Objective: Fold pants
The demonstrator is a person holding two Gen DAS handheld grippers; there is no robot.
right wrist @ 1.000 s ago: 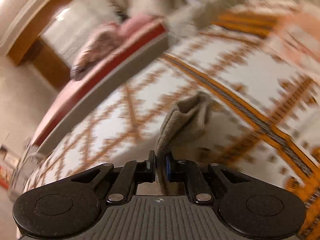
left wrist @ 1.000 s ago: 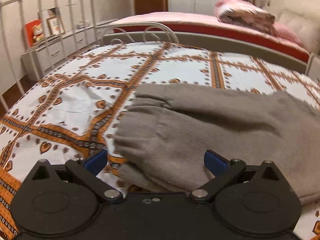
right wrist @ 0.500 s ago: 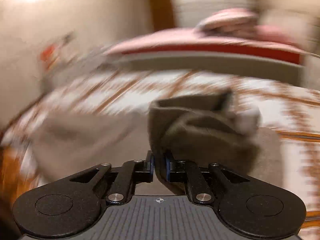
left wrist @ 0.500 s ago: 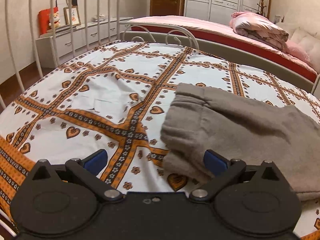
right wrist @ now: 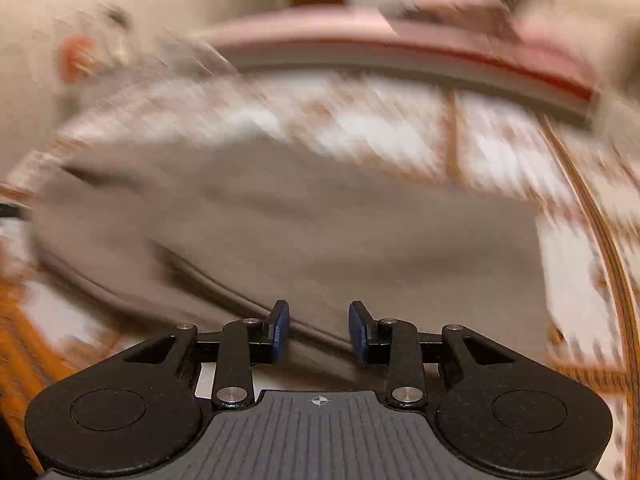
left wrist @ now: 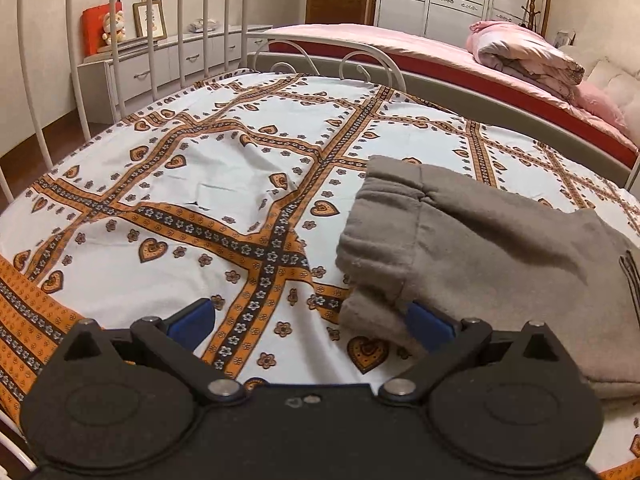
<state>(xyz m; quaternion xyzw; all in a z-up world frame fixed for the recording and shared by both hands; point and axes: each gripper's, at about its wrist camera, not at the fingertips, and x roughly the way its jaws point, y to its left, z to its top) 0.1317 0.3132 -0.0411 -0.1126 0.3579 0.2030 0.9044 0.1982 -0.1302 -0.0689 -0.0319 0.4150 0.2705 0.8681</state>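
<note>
Grey fleece pants lie folded on the patterned bedsheet, at the right of the left wrist view. My left gripper is open wide and empty; its right pad sits at the near left corner of the pants. In the blurred right wrist view the pants spread across the middle. My right gripper is open, just above the near edge of the cloth, holding nothing.
A white metal bed rail stands at the far left. A second bed with pink bedding lies beyond the sheet. A low white cabinet lines the left wall.
My right gripper has opened and let go of the pants, which now lie flat. My left gripper has drawn back to the left, off the cloth.
</note>
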